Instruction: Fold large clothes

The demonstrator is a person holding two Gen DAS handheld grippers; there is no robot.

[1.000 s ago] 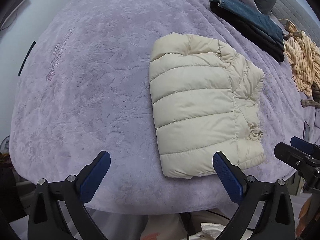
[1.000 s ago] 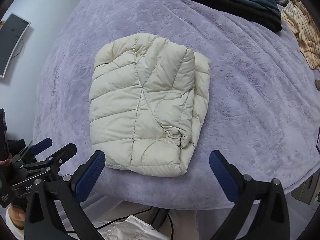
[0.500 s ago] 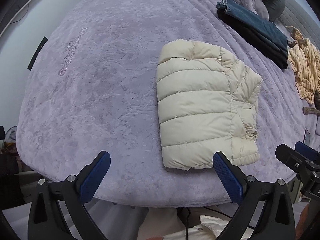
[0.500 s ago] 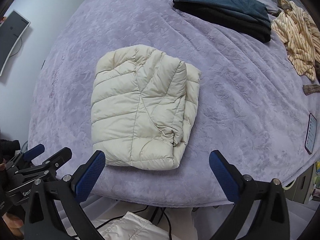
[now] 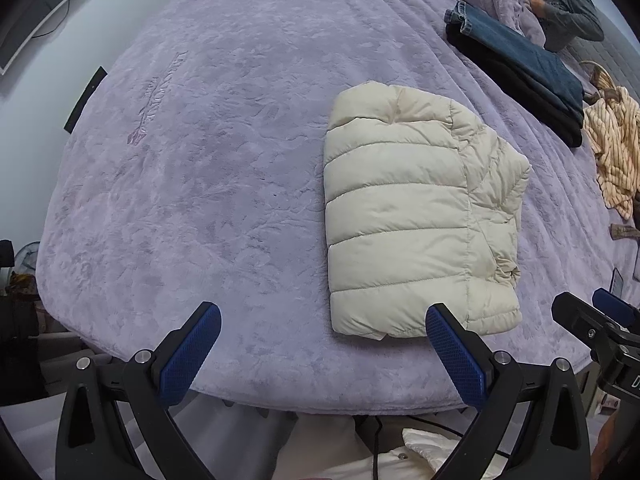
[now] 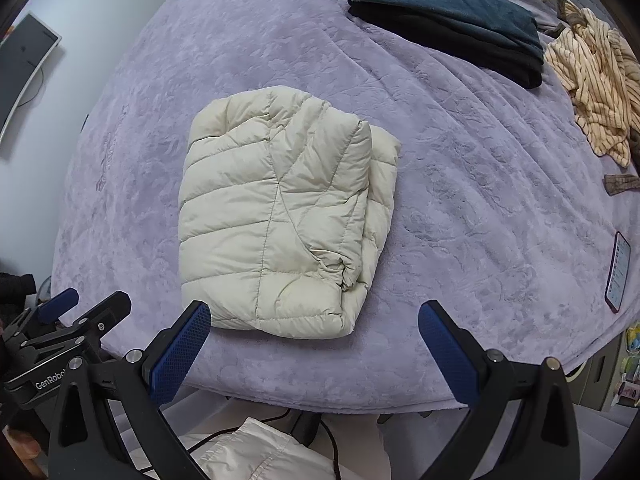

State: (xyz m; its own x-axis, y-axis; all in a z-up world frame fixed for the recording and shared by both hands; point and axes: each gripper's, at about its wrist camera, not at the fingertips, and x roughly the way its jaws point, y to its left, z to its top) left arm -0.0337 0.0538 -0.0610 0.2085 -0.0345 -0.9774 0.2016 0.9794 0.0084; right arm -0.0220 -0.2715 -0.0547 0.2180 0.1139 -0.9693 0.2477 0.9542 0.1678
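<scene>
Left hand-held gripper (image 5: 323,350) agape; jeans (image 6: 444,4), striped shirt (image 6: 596,76), probably phone (image 6: 618,272) beyond jacket (image 6: 280,216).

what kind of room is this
Most likely a bedroom. A wide bed under a plush lavender embossed bedspread fills both views, a folded cream quilted puffer jacket and folded blue jeans lie on it, and a dark flat screen hangs on the pale wall.

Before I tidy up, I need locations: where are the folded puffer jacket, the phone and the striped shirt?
folded puffer jacket (image 6: 276,216): right wrist view, top quilted panel.
phone (image 6: 618,272): right wrist view, screen.
striped shirt (image 6: 596,76): right wrist view, crumpled middle.
</scene>
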